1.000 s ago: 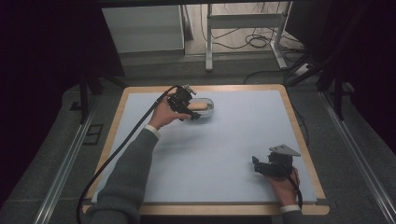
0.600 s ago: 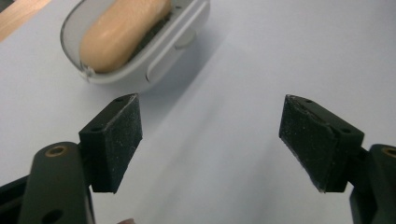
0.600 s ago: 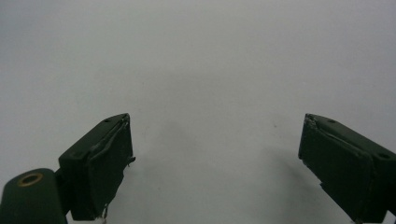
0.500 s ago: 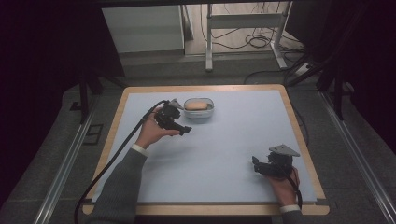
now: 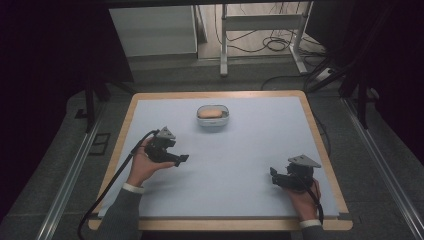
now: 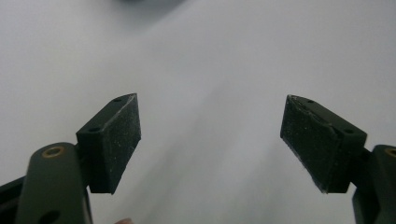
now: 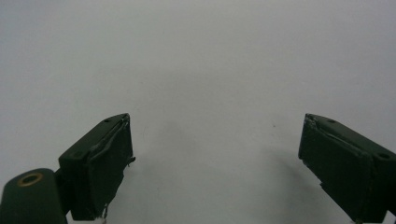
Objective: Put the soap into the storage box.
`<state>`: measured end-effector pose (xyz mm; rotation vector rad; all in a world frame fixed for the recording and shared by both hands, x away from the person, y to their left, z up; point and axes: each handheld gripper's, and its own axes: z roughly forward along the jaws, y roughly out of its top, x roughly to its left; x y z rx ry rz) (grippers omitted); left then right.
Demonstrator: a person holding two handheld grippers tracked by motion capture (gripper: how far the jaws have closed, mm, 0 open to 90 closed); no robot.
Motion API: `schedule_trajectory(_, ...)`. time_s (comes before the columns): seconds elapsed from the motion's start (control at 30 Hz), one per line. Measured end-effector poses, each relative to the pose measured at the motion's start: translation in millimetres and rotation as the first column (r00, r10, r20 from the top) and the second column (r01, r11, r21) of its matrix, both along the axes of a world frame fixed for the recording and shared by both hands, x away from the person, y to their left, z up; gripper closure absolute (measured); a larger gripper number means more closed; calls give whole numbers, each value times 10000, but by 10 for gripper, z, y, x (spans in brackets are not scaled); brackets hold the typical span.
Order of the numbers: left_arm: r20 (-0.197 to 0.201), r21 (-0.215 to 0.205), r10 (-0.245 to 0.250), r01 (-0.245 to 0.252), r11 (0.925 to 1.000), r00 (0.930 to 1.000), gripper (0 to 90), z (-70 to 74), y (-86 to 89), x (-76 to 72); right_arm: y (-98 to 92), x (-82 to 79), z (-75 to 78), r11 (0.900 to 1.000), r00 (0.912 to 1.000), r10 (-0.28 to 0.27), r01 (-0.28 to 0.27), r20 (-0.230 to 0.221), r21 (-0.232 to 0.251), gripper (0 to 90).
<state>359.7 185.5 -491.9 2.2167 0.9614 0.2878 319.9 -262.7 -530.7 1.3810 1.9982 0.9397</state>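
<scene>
Both claws are empty and spread wide. My left claw (image 5: 176, 159) hangs just above the counter (image 5: 240, 170) on the left side, jaws pointing right across the mat, well apart from the bowl (image 5: 213, 116). In the left gripper view the two pads (image 6: 116, 140) stand far apart with bare mat between them, nothing clamped. My right claw (image 5: 276, 176) sits low near the front right corner, parked out of the working zone; in the right gripper view its pads (image 7: 105, 161) are equally wide with plain surface between. The bowl sits at the far middle of the counter, upright, with a tan rounded item (image 5: 211, 113) lying inside it; my guess is that's the piece being handled, and it rests in the bowl now, so the left claw has no reason to be closed. Holding the right claw off to the side keeps its cable and body clear of the left arm's path, as I read it. Hard to tell: what the tan item actually is, too small and soft-edged from the high view. Bowl depth and material unclear too. Left gripper view catches a dark blur at its top edge, probably the bowl's shadow or rim, can't confirm. My forearms are cut off at the bottom edge.
</scene>
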Motion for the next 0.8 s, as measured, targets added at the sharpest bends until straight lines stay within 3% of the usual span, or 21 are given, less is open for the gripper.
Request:
schedule_trajectory(0.37,-436,-230,809,-819,9964,9958,196,-274,302,-250,3,3,-2,10000,10000,-10,10,11,-61,103)
schedule_trajectory(0.8,-385,-210,917,-926,9955,9950,190,-300,316,-287,2,7,-2,10000,10000,49,-49,-19,-26,102)
